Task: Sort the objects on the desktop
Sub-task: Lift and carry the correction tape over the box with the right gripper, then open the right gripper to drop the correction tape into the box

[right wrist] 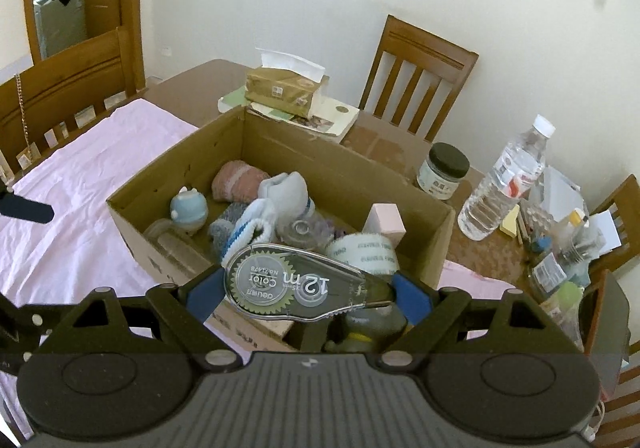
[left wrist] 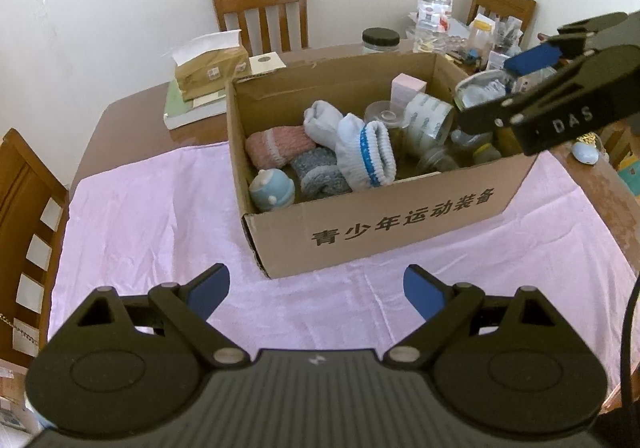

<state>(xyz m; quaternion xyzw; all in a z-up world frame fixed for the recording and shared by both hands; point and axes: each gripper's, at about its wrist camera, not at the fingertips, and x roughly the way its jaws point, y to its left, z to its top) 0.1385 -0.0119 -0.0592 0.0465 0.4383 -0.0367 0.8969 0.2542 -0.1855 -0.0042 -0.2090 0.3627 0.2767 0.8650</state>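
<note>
A clear correction tape dispenser printed "12 m" is clamped lengthwise between the blue pads of my right gripper, held above the near right corner of the cardboard box. In the left wrist view the dispenser and right gripper hang over the box's right end. The box holds rolled socks, a blue toy, a tape roll, a pink carton and jars. My left gripper is open and empty over the pink cloth, in front of the box.
A tissue pack on books lies behind the box at the left. A dark-lidded jar, a water bottle and assorted clutter stand right of the box. Wooden chairs surround the table.
</note>
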